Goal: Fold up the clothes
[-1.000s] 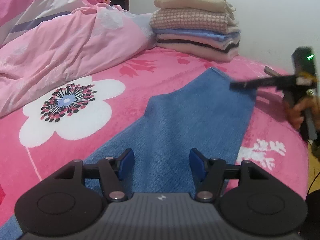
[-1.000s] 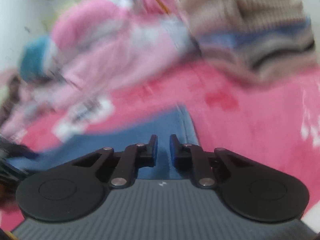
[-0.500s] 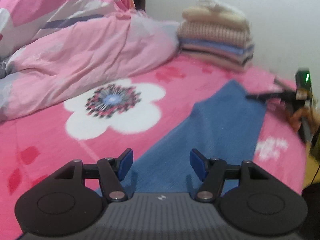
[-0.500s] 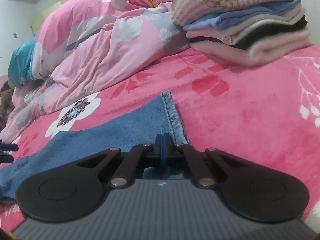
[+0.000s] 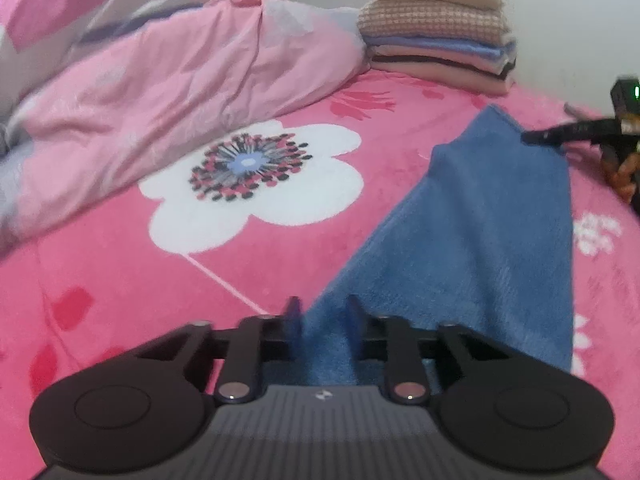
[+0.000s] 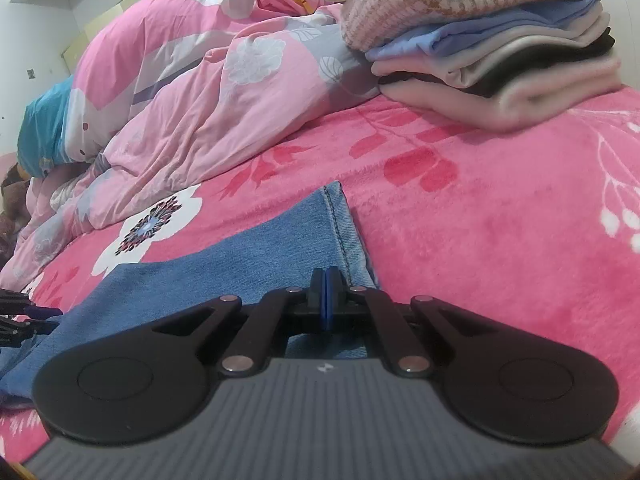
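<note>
No legible text, label, brand name or number found on any surface. Only mark: a small pale emblem, unreadable, on each ribbed grey gripper housing (image 5: 322, 395) (image 6: 323, 368).

Your left gripper (image 5: 322, 320), which had stood wide open over the middle of the blue jeans (image 5: 492, 216), slid along them to their near end, and its jaws were closing with the denim bunched between them. The white flower print (image 5: 256, 184) on the blanket drifted toward the centre of the left wrist view. Your right gripper (image 6: 326, 292) brought its slightly parted jaws together at the jeans' hem, and its blurred view sharpened.
</note>
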### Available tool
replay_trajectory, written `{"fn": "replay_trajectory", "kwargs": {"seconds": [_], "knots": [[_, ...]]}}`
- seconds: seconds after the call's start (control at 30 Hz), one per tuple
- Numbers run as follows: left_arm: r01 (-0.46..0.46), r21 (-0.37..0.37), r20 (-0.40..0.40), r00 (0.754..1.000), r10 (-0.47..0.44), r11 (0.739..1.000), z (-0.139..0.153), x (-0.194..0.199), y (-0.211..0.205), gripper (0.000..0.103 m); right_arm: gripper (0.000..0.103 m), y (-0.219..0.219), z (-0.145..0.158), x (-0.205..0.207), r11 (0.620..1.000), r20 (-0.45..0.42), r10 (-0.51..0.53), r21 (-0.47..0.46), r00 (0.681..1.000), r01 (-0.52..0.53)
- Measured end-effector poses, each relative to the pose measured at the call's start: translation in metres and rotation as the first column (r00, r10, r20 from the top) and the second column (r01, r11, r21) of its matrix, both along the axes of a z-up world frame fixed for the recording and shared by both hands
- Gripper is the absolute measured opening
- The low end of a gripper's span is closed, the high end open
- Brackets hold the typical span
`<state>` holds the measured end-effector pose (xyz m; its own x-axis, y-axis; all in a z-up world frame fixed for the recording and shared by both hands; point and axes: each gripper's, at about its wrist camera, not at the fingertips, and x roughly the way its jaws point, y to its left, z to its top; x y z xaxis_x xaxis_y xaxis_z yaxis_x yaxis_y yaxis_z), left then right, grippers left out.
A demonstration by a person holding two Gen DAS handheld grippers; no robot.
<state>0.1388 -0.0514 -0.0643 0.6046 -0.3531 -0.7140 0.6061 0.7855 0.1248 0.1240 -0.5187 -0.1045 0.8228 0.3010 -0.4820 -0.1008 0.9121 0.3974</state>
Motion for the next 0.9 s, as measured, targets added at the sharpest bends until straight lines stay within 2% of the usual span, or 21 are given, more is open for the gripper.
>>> {"fn": "replay_trajectory", "kwargs": {"seconds": [0.03, 0.13, 0.27, 0.37, 0.63, 0.73, 0.83, 0.9], "knots": [[0.001, 0.019, 0.021, 1.000, -0.001, 1.000, 0.000, -0.003, -0.001, 0.008, 0.000, 0.000, 0.000, 0.000, 1.000, 0.000, 0.000, 0.000, 1.000, 0.000], [-0.010, 0.004, 0.032, 0.999, 0.009, 1.000, 0.004, -0.007, 0.001, 0.004, 0.000, -0.001, 0.000, 0.000, 1.000, 0.000, 0.000, 0.001, 1.000, 0.000], [-0.041, -0.041, 0.029, 0.999, 0.042, 0.998, 0.014, -0.009, 0.006, 0.003, 0.000, -0.001, -0.001, 0.000, 1.000, 0.001, 0.000, 0.002, 1.000, 0.000], [-0.042, -0.046, 0.008, 0.999, 0.042, 0.998, 0.020, -0.008, 0.007, 0.003, 0.000, -0.002, -0.001, 0.000, 1.000, 0.001, -0.001, 0.005, 1.000, 0.001], [-0.065, 0.003, -0.005, 0.998, 0.065, 0.998, 0.024, -0.001, 0.014, 0.003, 0.000, -0.003, -0.001, 0.000, 1.000, 0.001, 0.000, 0.020, 1.000, 0.000], [-0.056, 0.049, 0.003, 0.998, 0.056, 0.997, 0.018, 0.000, 0.008, 0.003, 0.000, -0.003, -0.001, 0.000, 1.000, 0.001, 0.001, 0.023, 1.000, -0.001], [-0.062, 0.077, 0.000, 0.998, 0.062, 0.995, 0.013, 0.000, 0.007, 0.007, 0.000, -0.003, -0.001, 0.000, 1.000, 0.002, 0.001, 0.020, 1.000, -0.001], [-0.068, 0.094, 0.000, 0.998, 0.068, 0.993, 0.010, 0.000, 0.007, 0.018, 0.000, -0.003, -0.001, 0.000, 1.000, 0.002, 0.001, 0.019, 1.000, -0.001]]}}
